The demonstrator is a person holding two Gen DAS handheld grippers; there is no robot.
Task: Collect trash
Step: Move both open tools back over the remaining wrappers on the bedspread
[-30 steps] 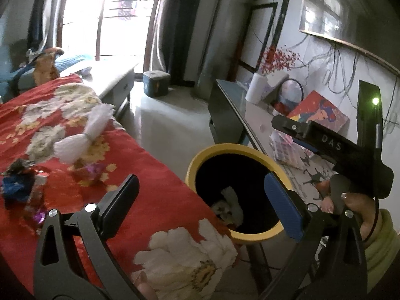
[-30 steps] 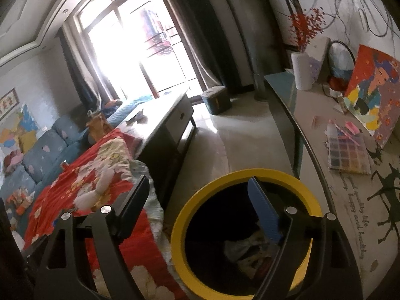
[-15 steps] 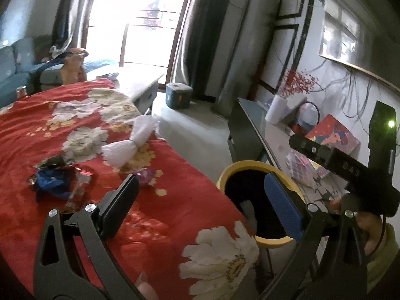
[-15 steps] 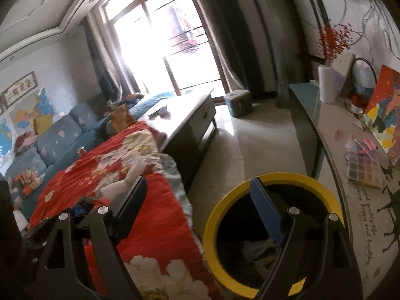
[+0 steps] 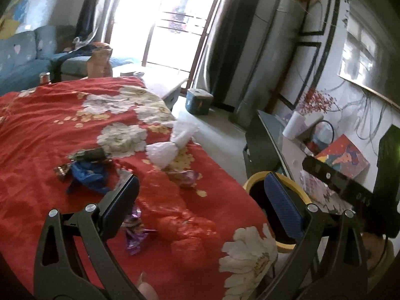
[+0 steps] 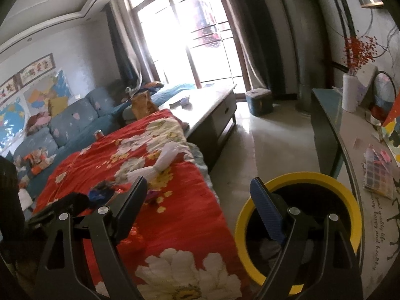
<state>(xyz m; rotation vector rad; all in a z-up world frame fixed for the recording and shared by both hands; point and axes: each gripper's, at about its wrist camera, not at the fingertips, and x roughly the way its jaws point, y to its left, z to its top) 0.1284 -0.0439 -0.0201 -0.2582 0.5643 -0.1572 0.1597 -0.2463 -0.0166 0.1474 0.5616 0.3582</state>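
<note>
Trash lies on a red flowered cloth (image 5: 50, 130): a knotted white plastic bag (image 5: 172, 145), a crumpled blue wrapper (image 5: 87, 177), a purple foil wrapper (image 5: 135, 232), a pinkish wrapper (image 5: 185, 177) and a small brown one (image 5: 61, 171). A yellow-rimmed black bin (image 6: 347, 200) stands right of the cloth, with trash inside; it also shows in the left wrist view (image 5: 252, 177). My left gripper (image 5: 202, 200) is open and empty above the cloth. My right gripper (image 6: 200, 200) is open and empty between the cloth's edge and the bin.
A glass-topped side table (image 6: 350, 145) with a vase, painting and bead box runs along the right wall. A low coffee table (image 6: 212, 105) and a blue sofa (image 6: 62, 125) lie beyond the cloth. A teal box (image 6: 258, 100) stands on the floor.
Both grippers have risen and swung left, away from the bin toward the cloth. More of the cloth and its trash is in view. Both stay open.
</note>
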